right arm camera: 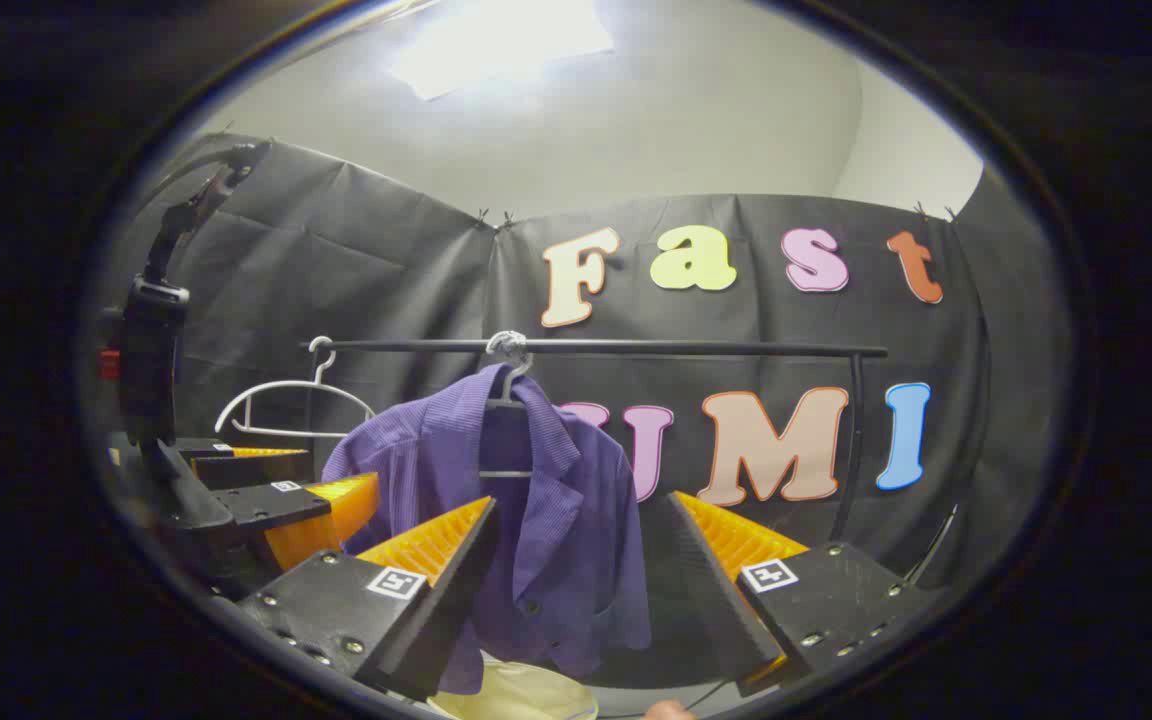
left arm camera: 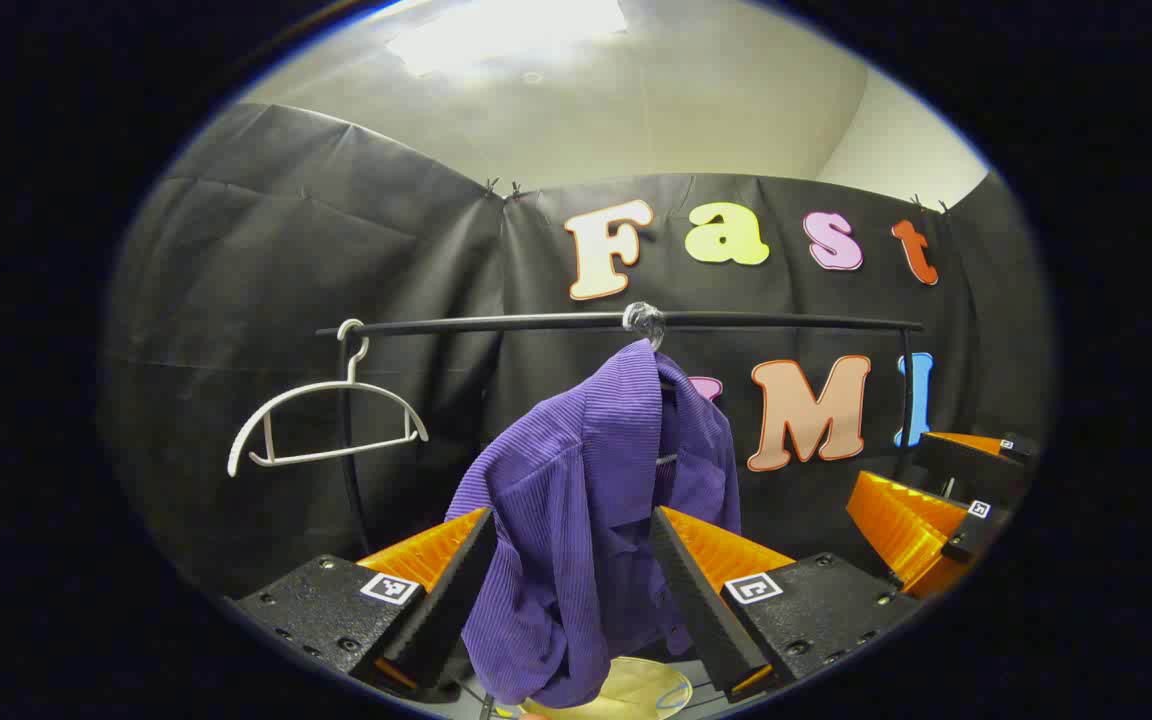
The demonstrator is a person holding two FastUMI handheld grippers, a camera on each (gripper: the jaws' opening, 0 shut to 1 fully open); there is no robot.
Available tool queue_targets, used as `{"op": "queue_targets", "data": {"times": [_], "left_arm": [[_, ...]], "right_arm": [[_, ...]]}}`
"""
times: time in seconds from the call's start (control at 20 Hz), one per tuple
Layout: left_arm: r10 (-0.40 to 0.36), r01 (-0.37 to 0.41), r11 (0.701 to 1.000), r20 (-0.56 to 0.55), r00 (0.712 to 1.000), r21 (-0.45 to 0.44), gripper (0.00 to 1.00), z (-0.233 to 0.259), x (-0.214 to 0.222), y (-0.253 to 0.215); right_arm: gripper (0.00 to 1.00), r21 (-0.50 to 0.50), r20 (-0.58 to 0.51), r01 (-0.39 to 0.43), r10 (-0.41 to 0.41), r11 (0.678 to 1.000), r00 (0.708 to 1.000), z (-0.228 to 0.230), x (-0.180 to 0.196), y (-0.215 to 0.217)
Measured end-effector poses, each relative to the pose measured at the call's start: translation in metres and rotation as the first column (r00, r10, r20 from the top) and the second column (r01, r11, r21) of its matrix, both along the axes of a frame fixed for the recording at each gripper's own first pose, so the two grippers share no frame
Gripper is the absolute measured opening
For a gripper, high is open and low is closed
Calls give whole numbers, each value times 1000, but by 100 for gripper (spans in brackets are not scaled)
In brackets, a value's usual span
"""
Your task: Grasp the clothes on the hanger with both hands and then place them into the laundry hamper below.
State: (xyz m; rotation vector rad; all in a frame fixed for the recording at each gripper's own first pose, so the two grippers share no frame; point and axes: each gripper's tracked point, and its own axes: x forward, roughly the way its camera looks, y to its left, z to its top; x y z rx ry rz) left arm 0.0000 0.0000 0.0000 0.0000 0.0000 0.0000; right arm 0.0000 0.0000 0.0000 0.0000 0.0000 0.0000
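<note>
- Hanging from a black rail [left arm camera: 536, 324] in the left gripper view, a purple ribbed shirt [left arm camera: 586, 500] droops off its hanger, one shoulder slumped low and to the left.
- Left tongs [left arm camera: 572, 545] stand spread wide, one finger on each side of the shirt's body; the cloth lies between them, a little farther off, and I judge neither finger touches it.
- An empty white hanger [left arm camera: 326, 420] hangs on the same rail, well to the left.
- Below the shirt's hem, a pale rim shows, probably the laundry hamper [left arm camera: 636, 690].
- Right tongs [left arm camera: 921, 505] appear at the far right edge.
- In the right gripper view, the shirt [right arm camera: 536, 520] faces forward on its hanger [right arm camera: 506, 400], collar up, lower hem just above the hamper [right arm camera: 516, 695].
- Right tongs [right arm camera: 581, 535] are spread, the shirt's lower half framed between the fingers, apparently untouched.
- Left tongs [right arm camera: 316, 500] sit near the shirt's left sleeve.
- The shirt looks light, soft and limp; it should bunch easily, so pinching thick folds near each shoulder seems safest.
</note>
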Motion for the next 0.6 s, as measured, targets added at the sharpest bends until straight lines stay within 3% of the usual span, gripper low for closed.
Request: {"op": "queue_targets", "data": {"times": [0.2,0.6], "left_arm": [[-2,2,1000,-13,1000,14,95,-3,0,-3],[-5,5,1000,-30,1000,10,92,-8,7,-10]], "right_arm": [[99,4,13,4,-4,1000,1000,4,0,-1],[98,-4,17,20,-20,1000,1000,5,3,-3]]}}
